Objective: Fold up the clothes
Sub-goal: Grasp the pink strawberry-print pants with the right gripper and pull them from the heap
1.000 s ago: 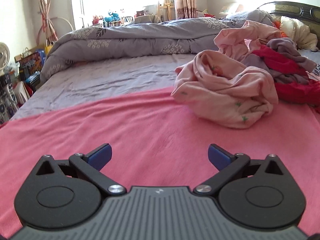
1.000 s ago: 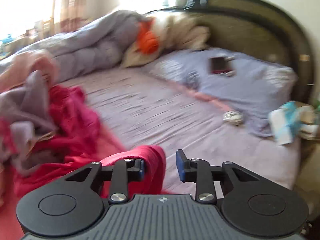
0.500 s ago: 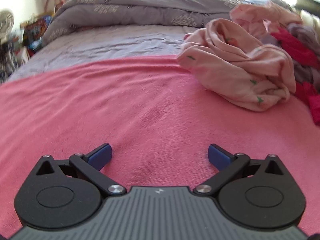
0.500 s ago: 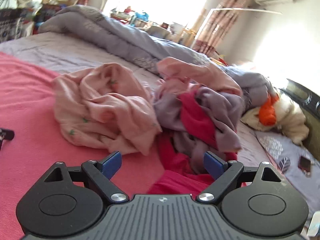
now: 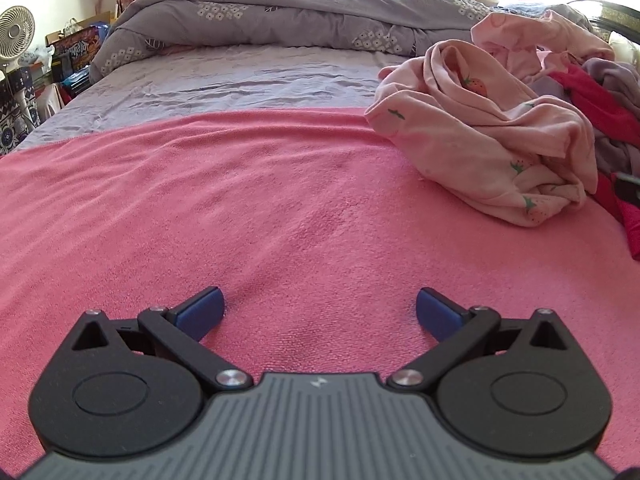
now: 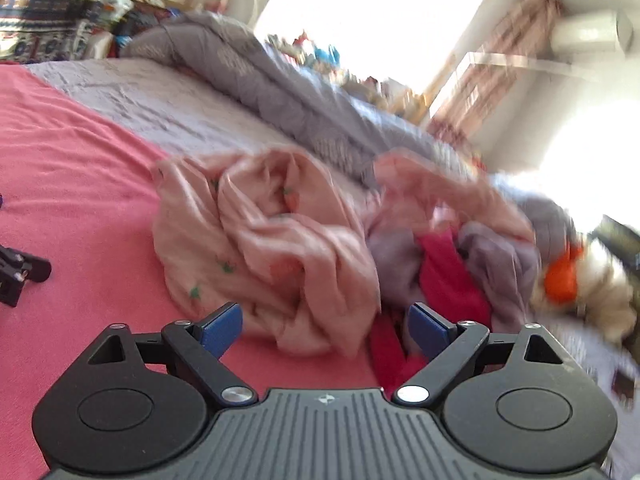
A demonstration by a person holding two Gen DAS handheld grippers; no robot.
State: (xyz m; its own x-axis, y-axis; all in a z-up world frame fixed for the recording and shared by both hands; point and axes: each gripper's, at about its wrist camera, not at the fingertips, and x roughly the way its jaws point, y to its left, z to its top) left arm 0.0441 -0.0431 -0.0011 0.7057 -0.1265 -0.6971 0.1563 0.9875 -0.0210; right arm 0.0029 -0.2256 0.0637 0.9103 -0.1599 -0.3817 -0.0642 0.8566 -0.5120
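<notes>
A crumpled pale pink garment with strawberry print lies at the near edge of a heap of clothes. Behind it are red cloth, grey-mauve cloth and another pink piece. My left gripper hovers open over the pink towel, nothing between its fingers. My right gripper points at the heap, its jaws still opening wide, the lower edge of the pink garment just beyond the blue pads. The left gripper's finger shows at the left edge of the right wrist view.
A rolled grey flowered duvet runs along the far side of the bed. The lilac sheet lies past the towel. A fan and boxes stand at the far left. A cream and orange bundle sits by the dark headboard.
My right gripper let go of the red cloth, opened wide and swung left from the headboard side toward the clothes heap. My left gripper tipped downward over the towel, then stayed still.
</notes>
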